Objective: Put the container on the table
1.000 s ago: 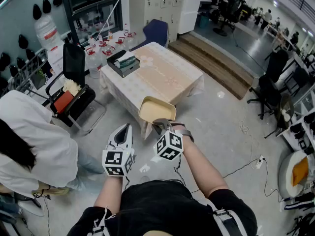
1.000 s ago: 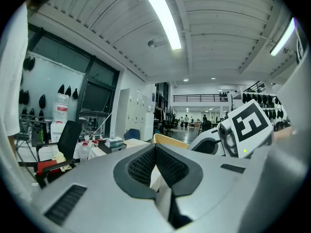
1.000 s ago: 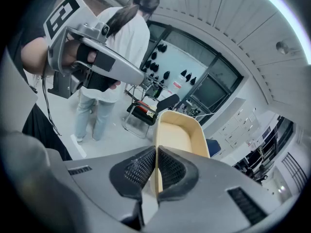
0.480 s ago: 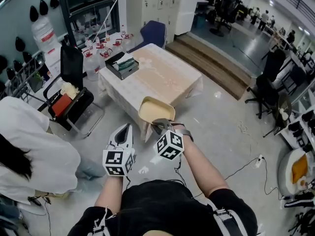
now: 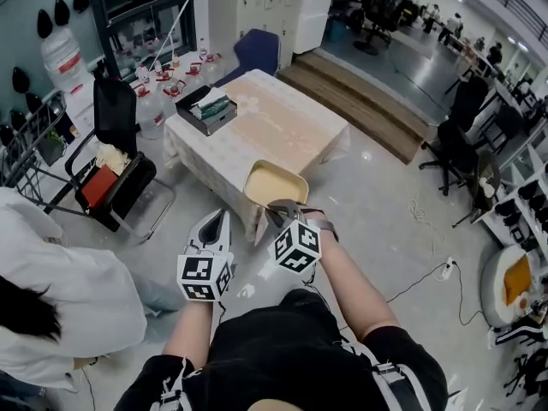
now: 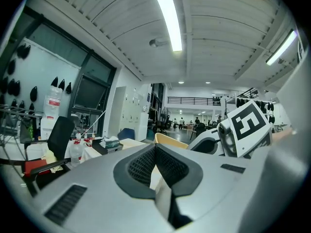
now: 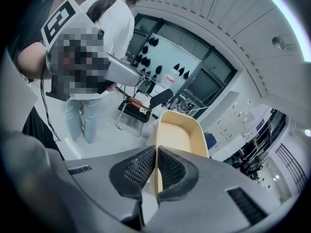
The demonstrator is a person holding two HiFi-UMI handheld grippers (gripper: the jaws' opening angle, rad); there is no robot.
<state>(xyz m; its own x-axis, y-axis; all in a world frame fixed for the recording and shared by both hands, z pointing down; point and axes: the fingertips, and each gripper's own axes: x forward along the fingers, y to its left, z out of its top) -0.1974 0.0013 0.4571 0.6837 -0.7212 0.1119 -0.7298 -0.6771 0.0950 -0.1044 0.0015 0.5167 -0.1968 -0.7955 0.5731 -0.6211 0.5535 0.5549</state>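
Ahead and to the left of the left tool [image 5: 218,218] stands a black chair [image 5: 116,110] with something red on its seat. A person in white [image 5: 60,302] is at that tool's left. Far beyond the right tool [image 5: 274,210] rise wooden steps [image 5: 368,101], and a cable [image 5: 419,286] trails on the floor to its right.

- One table [image 5: 282,128].
- One container [image 5: 274,184].
- Two grippers: a left gripper [image 5: 217,221] and a right gripper [image 5: 274,210].
- Two marker cubes: left cube [image 5: 205,278], right cube [image 5: 295,248].
- One black box [image 5: 210,110] on the table.
- Two chairs close to the table: one black chair [image 5: 116,105], one blue chair [image 5: 257,51].
- One person in white [image 5: 68,289] at the left.
- One white power strip [image 5: 445,268] on the floor.
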